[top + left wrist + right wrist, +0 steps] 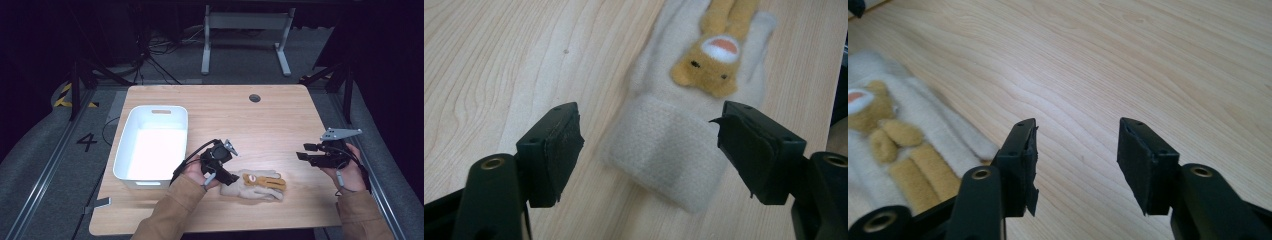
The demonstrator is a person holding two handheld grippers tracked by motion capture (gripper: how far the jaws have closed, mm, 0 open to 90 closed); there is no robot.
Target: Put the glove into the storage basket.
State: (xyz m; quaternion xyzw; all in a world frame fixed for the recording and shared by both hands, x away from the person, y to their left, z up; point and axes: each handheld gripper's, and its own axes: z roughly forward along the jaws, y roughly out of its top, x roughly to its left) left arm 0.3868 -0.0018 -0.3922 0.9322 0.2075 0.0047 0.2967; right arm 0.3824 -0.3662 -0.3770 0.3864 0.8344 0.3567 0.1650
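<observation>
A cream fleece mitten (257, 186) with a tan teddy bear sewn on it lies flat near the table's front edge. In the left gripper view its cuff (664, 150) lies between the jaws of my left gripper (649, 132), which stand apart on either side without pressing on it. From the high view my left gripper (227, 176) sits at the mitten's left end. My right gripper (305, 151) hovers to the right of the mitten, open with only bare wood between its jaws (1078, 137). The mitten's fingers and the bear (893, 145) show at the left of the right gripper view.
A white plastic bin (125, 150) stands at the table's left, close behind my left hand. The wooden table (260, 125) has a round cable hole (255, 97) at the back. Beyond the table are a desk frame and floor cables.
</observation>
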